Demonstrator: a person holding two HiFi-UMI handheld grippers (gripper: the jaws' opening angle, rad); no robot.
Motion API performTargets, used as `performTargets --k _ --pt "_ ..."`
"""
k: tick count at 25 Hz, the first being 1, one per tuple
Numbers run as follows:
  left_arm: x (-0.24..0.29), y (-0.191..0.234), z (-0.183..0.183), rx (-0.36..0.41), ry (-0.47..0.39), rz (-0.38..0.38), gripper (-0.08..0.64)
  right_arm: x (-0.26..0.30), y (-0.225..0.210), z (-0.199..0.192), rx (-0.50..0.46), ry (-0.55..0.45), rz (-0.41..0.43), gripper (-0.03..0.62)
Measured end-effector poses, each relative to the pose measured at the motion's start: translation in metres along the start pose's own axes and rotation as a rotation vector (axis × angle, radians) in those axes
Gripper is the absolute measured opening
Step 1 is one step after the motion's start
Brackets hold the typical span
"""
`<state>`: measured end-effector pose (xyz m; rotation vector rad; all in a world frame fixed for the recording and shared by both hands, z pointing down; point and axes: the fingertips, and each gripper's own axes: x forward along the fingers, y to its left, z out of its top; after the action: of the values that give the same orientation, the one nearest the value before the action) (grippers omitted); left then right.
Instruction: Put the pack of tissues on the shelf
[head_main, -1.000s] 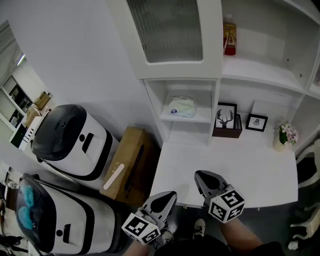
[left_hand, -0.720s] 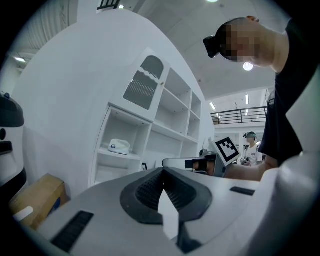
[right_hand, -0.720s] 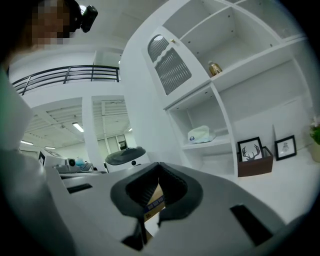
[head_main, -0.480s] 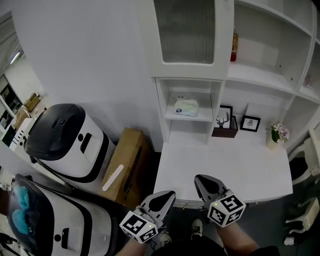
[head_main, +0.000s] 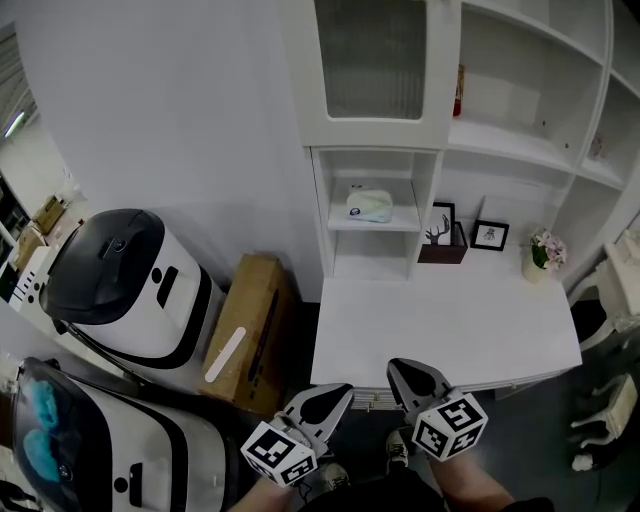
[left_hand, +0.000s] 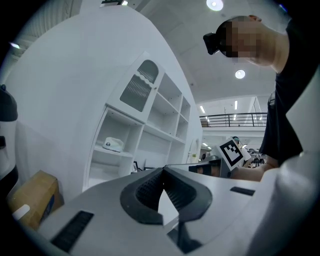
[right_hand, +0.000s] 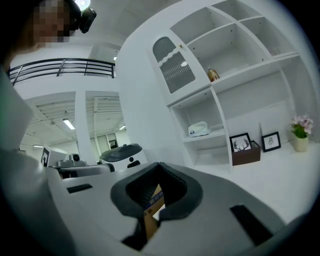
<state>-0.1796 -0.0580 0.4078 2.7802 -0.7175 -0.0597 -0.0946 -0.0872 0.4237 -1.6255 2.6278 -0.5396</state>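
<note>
The pack of tissues (head_main: 369, 204), white with a pale green tint, lies on the small shelf (head_main: 345, 225) of the cubby under the glass-door cabinet. It also shows far off in the left gripper view (left_hand: 113, 145) and the right gripper view (right_hand: 198, 129). Both grippers are low at the near edge, well short of the desk and far from the pack. My left gripper (head_main: 345, 391) is shut with nothing in it (left_hand: 161, 172). My right gripper (head_main: 393, 366) is likewise shut and empty (right_hand: 159, 166).
A white desk (head_main: 440, 320) lies below the shelves, carrying a deer picture in a brown box (head_main: 438, 240), a small frame (head_main: 489, 236) and a flower vase (head_main: 540, 256). A cardboard box (head_main: 245, 330) and two white-and-black machines (head_main: 120, 290) stand left. A bottle (head_main: 458, 92) sits higher up.
The head view has drawn back and shifted, so the shelves and the pack look smaller and farther. Both grippers stay shut and low in the view.
</note>
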Motion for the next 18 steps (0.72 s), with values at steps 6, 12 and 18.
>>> performTargets --k 6,12,18 --pt "-0.018 -0.008 -0.008 -0.003 0.018 -0.047 0.005 -0.013 0.02 -0.018 0.025 -0.003 -0.038 0.005" --pt "-0.03 -0.017 -0.012 -0.004 0.024 -0.097 0.005 -0.028 0.036 -0.029 0.033 -0.012 -0.078 0.005" --pt "-0.039 -0.026 -0.013 0.001 0.021 -0.131 0.005 -0.045 0.043 -0.033 0.026 -0.02 -0.114 0.005"
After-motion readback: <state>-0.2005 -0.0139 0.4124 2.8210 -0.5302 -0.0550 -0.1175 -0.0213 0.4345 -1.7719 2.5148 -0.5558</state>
